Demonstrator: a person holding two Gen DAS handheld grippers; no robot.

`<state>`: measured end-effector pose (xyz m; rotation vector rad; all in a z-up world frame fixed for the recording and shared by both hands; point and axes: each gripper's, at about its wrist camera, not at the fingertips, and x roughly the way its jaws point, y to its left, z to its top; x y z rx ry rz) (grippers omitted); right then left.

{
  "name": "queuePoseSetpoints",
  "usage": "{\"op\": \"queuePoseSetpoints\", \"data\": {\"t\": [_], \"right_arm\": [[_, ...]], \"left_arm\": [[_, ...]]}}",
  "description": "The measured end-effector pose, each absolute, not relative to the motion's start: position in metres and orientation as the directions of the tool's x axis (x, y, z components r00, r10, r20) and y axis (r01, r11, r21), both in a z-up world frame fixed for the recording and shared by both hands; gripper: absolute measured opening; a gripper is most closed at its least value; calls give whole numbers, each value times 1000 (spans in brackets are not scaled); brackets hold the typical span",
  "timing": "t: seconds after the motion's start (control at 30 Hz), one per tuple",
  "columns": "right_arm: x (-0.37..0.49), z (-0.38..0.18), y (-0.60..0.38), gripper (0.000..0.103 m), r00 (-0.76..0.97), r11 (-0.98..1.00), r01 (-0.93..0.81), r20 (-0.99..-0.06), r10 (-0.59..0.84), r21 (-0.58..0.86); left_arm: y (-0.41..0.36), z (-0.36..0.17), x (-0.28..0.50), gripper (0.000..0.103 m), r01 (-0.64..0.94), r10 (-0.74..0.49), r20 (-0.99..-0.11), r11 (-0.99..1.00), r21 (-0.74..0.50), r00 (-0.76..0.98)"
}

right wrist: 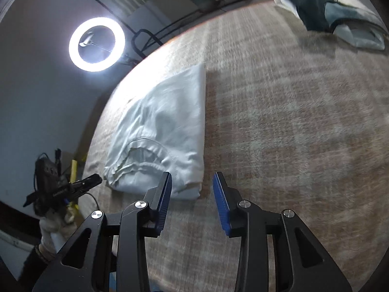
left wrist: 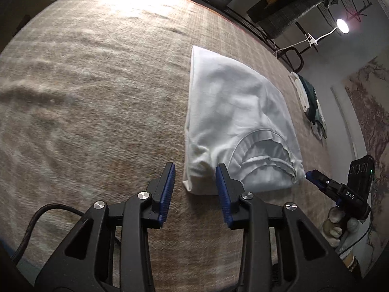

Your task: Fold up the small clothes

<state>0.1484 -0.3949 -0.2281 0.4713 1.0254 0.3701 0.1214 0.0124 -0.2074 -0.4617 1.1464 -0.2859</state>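
A white shirt (left wrist: 233, 119) lies folded into a long strip on the brown cloth-covered table (left wrist: 97, 97), collar end nearest me. My left gripper (left wrist: 195, 177) is open and empty, just in front of the shirt's near left corner. In the right wrist view the same white shirt (right wrist: 165, 131) lies left of centre. My right gripper (right wrist: 192, 185) is open and empty, at the shirt's near right corner. The right gripper also shows in the left wrist view (left wrist: 313, 177), by the collar's right side. The left gripper shows in the right wrist view (right wrist: 92, 180), left of the shirt.
A pile of dark and white clothes (left wrist: 308, 99) lies at the table's far right edge, also in the right wrist view (right wrist: 335, 17). A ring light (right wrist: 97, 43) stands beyond the table edge. A lamp (left wrist: 342, 25) shines at the back.
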Motion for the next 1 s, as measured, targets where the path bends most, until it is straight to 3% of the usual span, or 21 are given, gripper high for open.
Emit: {"op": "queuePoseSetpoints", "data": {"t": [0.1, 0.17, 0.23, 0.27, 0.43, 0.67, 1.0], "right_arm": [[156, -235, -387, 35, 455, 855, -68, -747, 484, 513], [159, -238, -384, 32, 442, 848, -72, -746, 499, 525], [162, -239, -379, 19, 438, 847, -83, -744, 505, 526], [162, -239, -377, 6, 440, 852, -89, -747, 499, 516], [159, -225, -369, 4, 475, 871, -124, -742, 473, 476], [148, -206, -385, 3, 498, 816, -139, -673, 547, 560], [145, -235, -356, 5, 393, 925, -176, -837, 381, 338]], "left_arm": [[2, -210, 127, 25, -6, -446, -810, 875, -484, 380], [-4, -211, 130, 12, 8, -431, -819, 887, -463, 378], [-8, -211, 132, 7, 18, -414, -828, 898, -441, 379], [-9, -210, 133, 6, 20, -404, -830, 902, -430, 384], [-6, -200, 130, 5, 26, -393, -821, 907, -421, 415], [-3, -201, 119, 5, 51, -389, -828, 913, -404, 404], [-13, -206, 114, 9, 87, -297, -867, 954, -287, 401]]}}
